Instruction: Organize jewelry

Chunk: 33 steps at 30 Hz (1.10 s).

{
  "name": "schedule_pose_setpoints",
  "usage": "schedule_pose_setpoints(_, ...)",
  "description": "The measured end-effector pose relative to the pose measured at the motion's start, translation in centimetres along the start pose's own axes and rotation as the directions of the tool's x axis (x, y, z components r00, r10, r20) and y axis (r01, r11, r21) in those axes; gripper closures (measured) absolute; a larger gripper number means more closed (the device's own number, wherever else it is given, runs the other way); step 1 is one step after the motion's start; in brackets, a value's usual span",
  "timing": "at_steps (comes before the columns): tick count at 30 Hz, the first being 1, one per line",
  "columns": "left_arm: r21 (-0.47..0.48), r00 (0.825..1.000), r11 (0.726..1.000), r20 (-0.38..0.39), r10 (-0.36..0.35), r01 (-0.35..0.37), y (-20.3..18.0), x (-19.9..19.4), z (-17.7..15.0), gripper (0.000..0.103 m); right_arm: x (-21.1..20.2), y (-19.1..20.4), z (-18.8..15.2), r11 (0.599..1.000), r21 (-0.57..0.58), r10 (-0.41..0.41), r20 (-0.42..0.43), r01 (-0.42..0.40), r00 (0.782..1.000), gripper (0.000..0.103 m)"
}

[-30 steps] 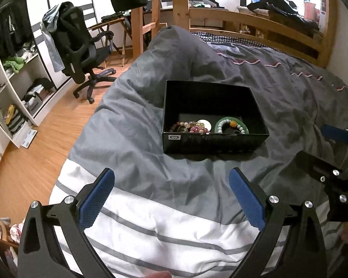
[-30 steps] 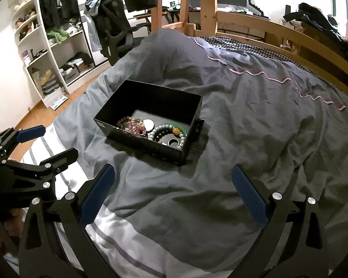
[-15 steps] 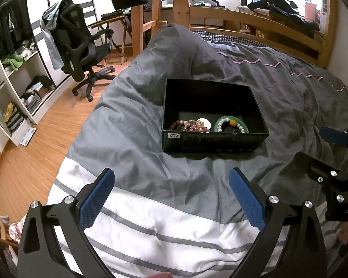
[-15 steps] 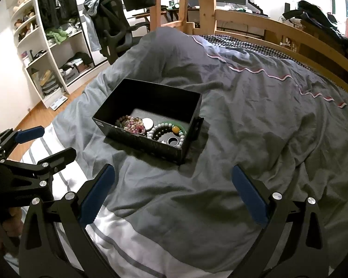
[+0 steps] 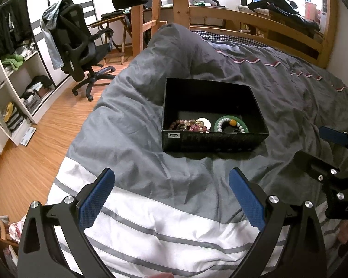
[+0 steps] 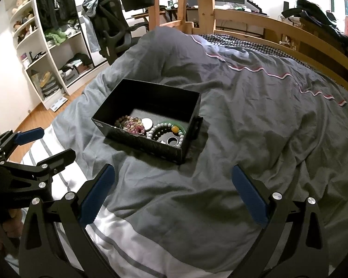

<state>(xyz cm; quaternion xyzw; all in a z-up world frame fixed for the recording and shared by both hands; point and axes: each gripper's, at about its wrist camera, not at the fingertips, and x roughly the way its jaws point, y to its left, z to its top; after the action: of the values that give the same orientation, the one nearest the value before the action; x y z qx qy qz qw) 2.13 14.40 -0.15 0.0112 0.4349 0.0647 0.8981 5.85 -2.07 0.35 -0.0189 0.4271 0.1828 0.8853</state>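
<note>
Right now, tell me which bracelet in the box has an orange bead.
The white-beaded bracelet lying on the green bangle, at the right end of the black box. The pink and brown bracelets beside it have none.

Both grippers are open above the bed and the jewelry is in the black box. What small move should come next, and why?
Probably bring the right gripper forward and down toward the black box, aiming at the green bangle at its right end. Both it and the left gripper are open and empty, short of the box, and the bracelets lie bunched against the near wall.
</note>
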Motion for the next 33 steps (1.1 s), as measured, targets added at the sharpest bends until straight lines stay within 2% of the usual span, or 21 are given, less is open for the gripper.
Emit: schedule_pose_setpoints(33, 0.008, 1.0, 1.0, -0.001, 0.003, -0.003, 0.18, 0.21, -0.24, 0.006, 0.49, -0.03, -0.34, 1.0, -0.001, -0.004, -0.012, 0.004, 1.0, 0.004)
